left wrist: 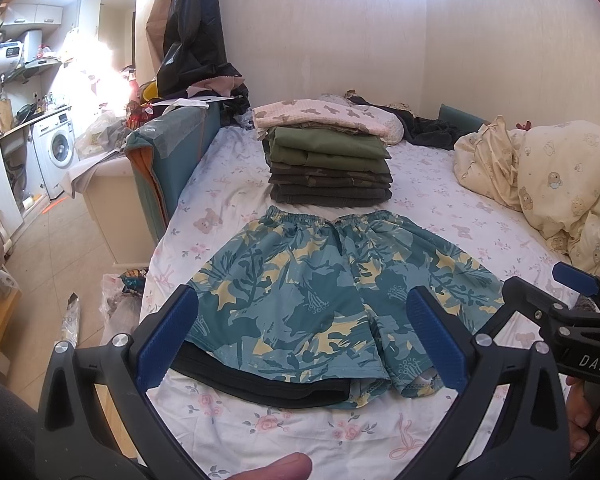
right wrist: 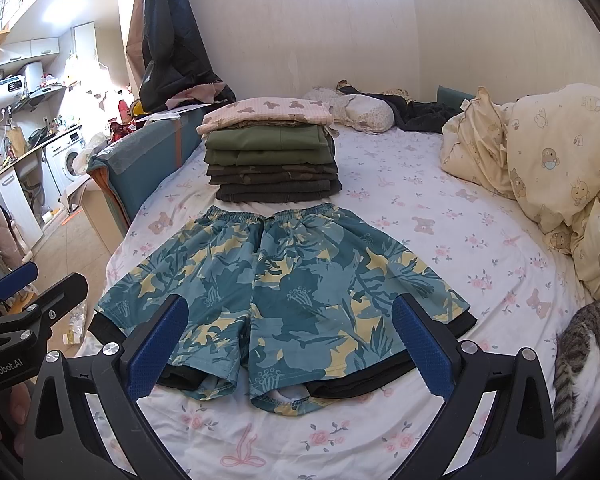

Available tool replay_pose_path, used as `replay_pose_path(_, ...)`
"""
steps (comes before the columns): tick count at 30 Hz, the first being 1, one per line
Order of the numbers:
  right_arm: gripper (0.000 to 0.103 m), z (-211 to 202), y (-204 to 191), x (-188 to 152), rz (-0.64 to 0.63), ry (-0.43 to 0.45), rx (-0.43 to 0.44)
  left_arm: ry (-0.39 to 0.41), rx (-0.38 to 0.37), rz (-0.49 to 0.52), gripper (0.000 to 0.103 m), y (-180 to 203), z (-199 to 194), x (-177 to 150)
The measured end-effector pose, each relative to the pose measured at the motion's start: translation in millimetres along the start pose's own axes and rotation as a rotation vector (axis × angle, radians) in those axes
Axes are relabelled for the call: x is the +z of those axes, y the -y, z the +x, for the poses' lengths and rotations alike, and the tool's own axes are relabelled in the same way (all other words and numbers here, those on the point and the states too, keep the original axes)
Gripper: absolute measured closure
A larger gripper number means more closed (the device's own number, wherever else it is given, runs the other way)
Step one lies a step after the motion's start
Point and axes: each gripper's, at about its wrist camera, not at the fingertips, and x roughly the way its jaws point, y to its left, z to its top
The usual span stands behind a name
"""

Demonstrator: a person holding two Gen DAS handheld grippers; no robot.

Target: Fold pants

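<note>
Blue floral shorts [left wrist: 324,296] lie flat on the bed, waistband far, leg hems near me; they also show in the right wrist view [right wrist: 284,292]. A black garment [left wrist: 260,384] lies under them, sticking out at the hems and sides [right wrist: 372,380]. My left gripper [left wrist: 300,344] is open and empty, hovering over the left leg's hem. My right gripper [right wrist: 288,348] is open and empty, over the hems near the crotch. The right gripper also shows at the right edge of the left wrist view [left wrist: 572,284].
A stack of folded clothes [left wrist: 328,160] sits just behind the waistband. A cream duvet [right wrist: 540,168] is heaped at the right. A tabby cat [right wrist: 588,364] lies at the near right. The bed's left edge [left wrist: 156,264] drops to the floor with bags.
</note>
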Motion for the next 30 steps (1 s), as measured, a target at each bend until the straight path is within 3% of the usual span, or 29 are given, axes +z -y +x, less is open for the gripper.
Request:
replay_pose_path(8, 0.000, 2, 2, -1, 0.008, -0.007, 0.001, -0.019, 0.007, -0.005, 0.001, -2, 4, -2)
replay_pose_path(11, 0.000, 12, 19, -5, 0.072, -0.058, 0.021, -0.053, 0.027, -0.003, 0.001, -5, 12, 1)
replay_pose_path(15, 0.000, 39, 70, 9, 0.203, -0.152, 0.007, -0.125, 0.051, -0.016, 0.001, -11, 32, 6)
replay_pose_path(21, 0.000, 107, 184, 8, 0.469, -0.336, -0.126, -0.234, 0.097, -0.068, 0.001, -22, 57, -1)
replay_pose_path(23, 0.009, 131, 218, -2, 0.534, -0.392, -0.166, -0.257, 0.097, -0.081, 0.001, -23, 63, -3)
replay_pose_path(27, 0.025, 173, 259, -24, 0.574, -0.490, -0.206, -0.282, 0.092, -0.077, 0.001, -19, 72, -2)
replay_pose_path(30, 0.025, 191, 267, -30, 0.544, -0.517, -0.212, -0.297, 0.082, -0.069, 0.001, -15, 77, 0)
